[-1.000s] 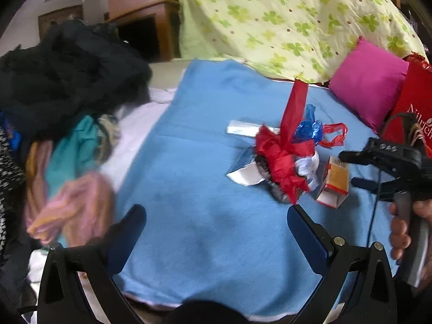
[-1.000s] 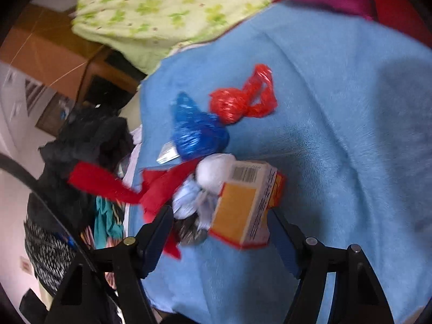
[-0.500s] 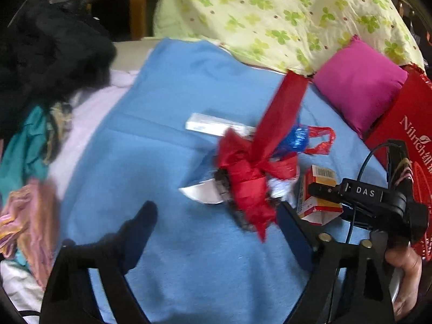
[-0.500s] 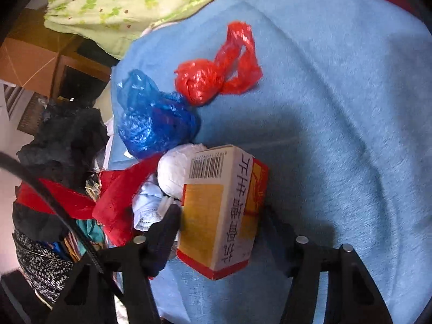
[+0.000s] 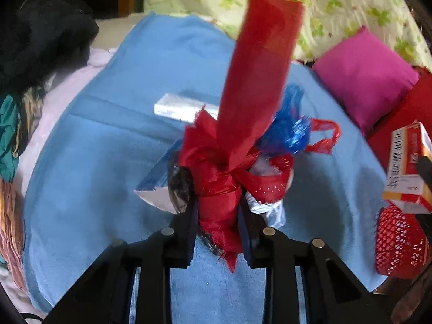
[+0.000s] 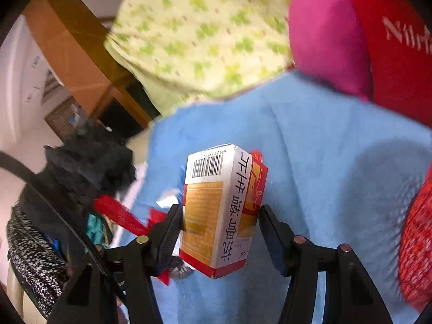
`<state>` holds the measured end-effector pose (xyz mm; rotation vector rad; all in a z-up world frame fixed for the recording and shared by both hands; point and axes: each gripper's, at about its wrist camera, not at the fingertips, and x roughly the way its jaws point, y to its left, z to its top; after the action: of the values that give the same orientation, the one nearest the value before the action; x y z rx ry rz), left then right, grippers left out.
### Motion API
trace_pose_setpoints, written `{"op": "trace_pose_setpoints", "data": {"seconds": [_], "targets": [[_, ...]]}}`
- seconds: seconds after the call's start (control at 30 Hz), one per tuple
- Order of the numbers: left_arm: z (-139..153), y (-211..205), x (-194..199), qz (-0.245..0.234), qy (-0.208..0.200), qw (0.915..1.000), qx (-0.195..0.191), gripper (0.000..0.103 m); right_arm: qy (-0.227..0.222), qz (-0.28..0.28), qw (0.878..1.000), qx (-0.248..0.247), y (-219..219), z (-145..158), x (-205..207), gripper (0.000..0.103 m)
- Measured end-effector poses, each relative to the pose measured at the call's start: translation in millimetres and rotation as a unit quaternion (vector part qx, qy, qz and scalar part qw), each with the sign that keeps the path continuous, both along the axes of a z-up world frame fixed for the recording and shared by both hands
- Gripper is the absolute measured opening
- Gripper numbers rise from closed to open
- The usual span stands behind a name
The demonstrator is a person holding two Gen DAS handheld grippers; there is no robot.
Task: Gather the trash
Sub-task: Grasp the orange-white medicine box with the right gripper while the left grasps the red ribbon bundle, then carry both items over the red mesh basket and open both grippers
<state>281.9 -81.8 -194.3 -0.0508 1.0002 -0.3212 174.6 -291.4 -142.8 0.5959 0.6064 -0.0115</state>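
Left tool (image 5: 218, 213), angled down, closing on red ribbon (image 5: 218, 197); right tool (image 6: 220, 225) pinches carton (image 6: 216, 210).

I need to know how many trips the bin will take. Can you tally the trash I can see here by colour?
Red: 2, ribbon bundle, knotted plastic bag
Blue: 1, crumpled bag
Silver: 1, flat box
White, orange and red: 1, carton
Total: 5

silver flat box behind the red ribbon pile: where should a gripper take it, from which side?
Grip the silver box across its narrow width, near the exposed left end, coming from above. It lies flat on the blue blanket, long and thin, and its right end is hidden behind the red ribbon bundle, so only the left end looks clear.
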Motion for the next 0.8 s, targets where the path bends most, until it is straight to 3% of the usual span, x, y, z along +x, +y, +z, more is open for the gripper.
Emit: {"op": "trace_pose_setpoints", "data": {"seconds": [0.3,0.47,0.63,0.8], "targets": [[88.8,-9.7,-57.8,-0.054,-0.099,0.9933,-0.025,0.029,-0.136,-0.039,0.990,0.004,-33.2,44.0,-70.2,0.062],[128.4,-72.1,-104.5,-0.151,-0.143,0.9774,-0.037,0.029,-0.175,-0.089,0.980,0.020,-71.2,57.7,-123.9,0.062],[139.4,-150.9,-149.8,-0.248,-0.140,0.9568,-0.056,0.029,-0.185,-0.171,0.968,0.001,-106.5,52.6,-186.1,0.065],[133.1,-218.2,-172.5,-0.302,-0.115,0.9437,-0.072,0.031,-0.181,-0.242,0.952,0.045,-149.2,37.6,-234.2,0.065]]}}
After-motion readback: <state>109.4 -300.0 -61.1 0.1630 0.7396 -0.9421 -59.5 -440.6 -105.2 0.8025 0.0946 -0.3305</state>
